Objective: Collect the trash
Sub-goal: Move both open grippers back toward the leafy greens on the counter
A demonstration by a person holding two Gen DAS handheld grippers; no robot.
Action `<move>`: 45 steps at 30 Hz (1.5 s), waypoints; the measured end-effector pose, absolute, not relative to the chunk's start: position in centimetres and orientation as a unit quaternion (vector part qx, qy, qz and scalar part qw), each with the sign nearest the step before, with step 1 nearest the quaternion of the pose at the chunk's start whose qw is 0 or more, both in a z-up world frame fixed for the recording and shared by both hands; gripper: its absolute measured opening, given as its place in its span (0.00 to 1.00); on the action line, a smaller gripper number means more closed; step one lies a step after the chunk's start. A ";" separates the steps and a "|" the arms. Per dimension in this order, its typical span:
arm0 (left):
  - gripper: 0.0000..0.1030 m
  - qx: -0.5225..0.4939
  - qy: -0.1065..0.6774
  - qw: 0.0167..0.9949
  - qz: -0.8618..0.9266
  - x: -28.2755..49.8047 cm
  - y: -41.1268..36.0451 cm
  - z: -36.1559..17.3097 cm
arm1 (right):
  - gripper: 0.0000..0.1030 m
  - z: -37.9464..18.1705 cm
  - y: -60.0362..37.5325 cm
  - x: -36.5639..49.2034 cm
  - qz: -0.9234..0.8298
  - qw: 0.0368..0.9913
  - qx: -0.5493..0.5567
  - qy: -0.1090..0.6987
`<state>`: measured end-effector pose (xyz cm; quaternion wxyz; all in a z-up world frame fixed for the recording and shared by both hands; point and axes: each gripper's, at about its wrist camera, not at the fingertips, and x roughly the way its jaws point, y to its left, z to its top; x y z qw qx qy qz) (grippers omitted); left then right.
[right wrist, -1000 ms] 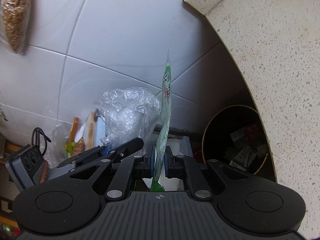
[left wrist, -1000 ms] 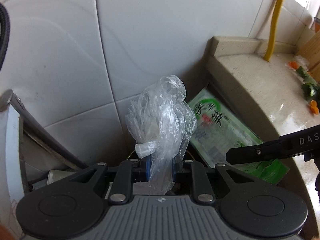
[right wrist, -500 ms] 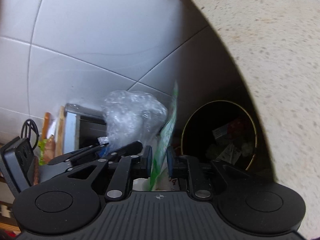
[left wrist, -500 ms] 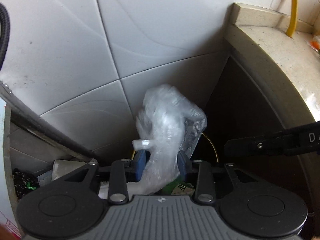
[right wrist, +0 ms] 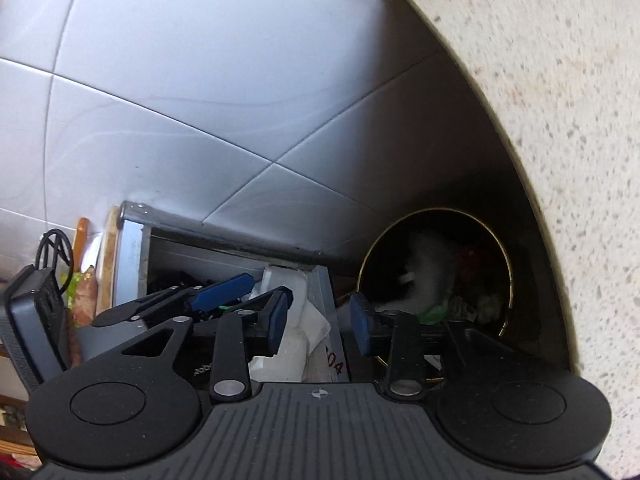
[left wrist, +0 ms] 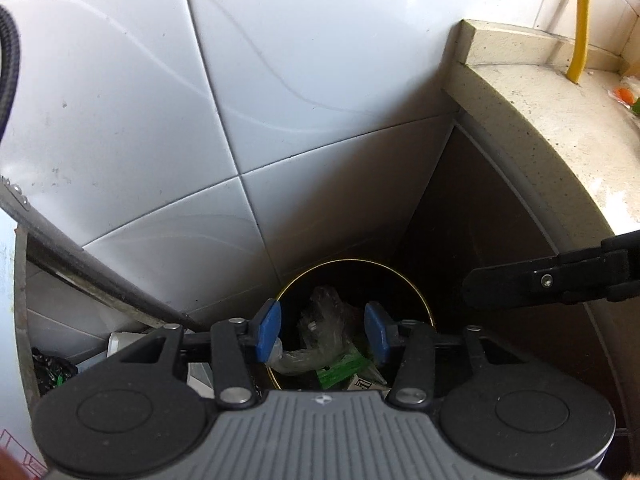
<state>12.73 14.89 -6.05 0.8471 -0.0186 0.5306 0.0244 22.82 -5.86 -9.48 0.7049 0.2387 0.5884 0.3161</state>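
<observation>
A dark round trash bin with a gold rim (left wrist: 352, 260) (right wrist: 440, 210) stands in the corner under the counter. In it lie a crumpled clear plastic bag (left wrist: 320, 316) and a green packet (left wrist: 340, 368). My left gripper (left wrist: 322, 330) hovers over the bin. Its jaws are opening and the blue pads press on nothing. In the right wrist view the bag (right wrist: 428, 272) is a white blur inside the bin, above the green packet (right wrist: 434, 312). My right gripper (right wrist: 320, 324) is left of the bin, with its jaws opening and nothing between them.
A speckled stone counter (left wrist: 560, 140) (right wrist: 560, 120) overhangs the bin on the right. White wall tiles close the back. A metal cabinet edge (left wrist: 80, 272) and a white container (right wrist: 288, 292) crowd the bin's left side. A yellow hose (left wrist: 582, 20) hangs over the counter.
Both grippers opened. The clear bag left the left gripper's pads and the green packet left the right gripper's; both dropped into the bin. Both grippers tipped further down toward it.
</observation>
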 end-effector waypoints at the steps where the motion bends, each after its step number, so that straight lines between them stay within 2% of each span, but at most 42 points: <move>1: 0.41 -0.017 0.530 0.848 0.023 12.7 14.8 -6.0 | 0.46 -9.3 -6.0 22.8 0.317 0.706 0.239 0.587; 13: 0.42 0.025 0.491 0.871 0.016 12.0 13.1 -2.8 | 0.53 -7.4 -7.8 21.8 0.319 0.714 0.247 0.572; 19: 0.49 0.058 0.462 0.885 -0.003 12.0 10.8 -0.4 | 0.57 -5.7 -8.9 20.8 0.321 0.724 0.258 0.553; 31: 0.50 0.138 0.412 0.897 -0.082 12.6 4.2 3.1 | 0.65 -1.7 -14.4 18.0 0.287 0.778 0.286 0.480; 35: 0.57 0.164 0.389 0.899 -0.118 12.9 1.4 4.4 | 0.69 -0.6 -17.1 16.9 0.261 0.800 0.296 0.453; 45: 0.61 0.213 0.357 0.884 -0.212 13.7 -6.0 5.5 | 0.80 1.4 -24.7 13.2 0.160 0.853 0.320 0.381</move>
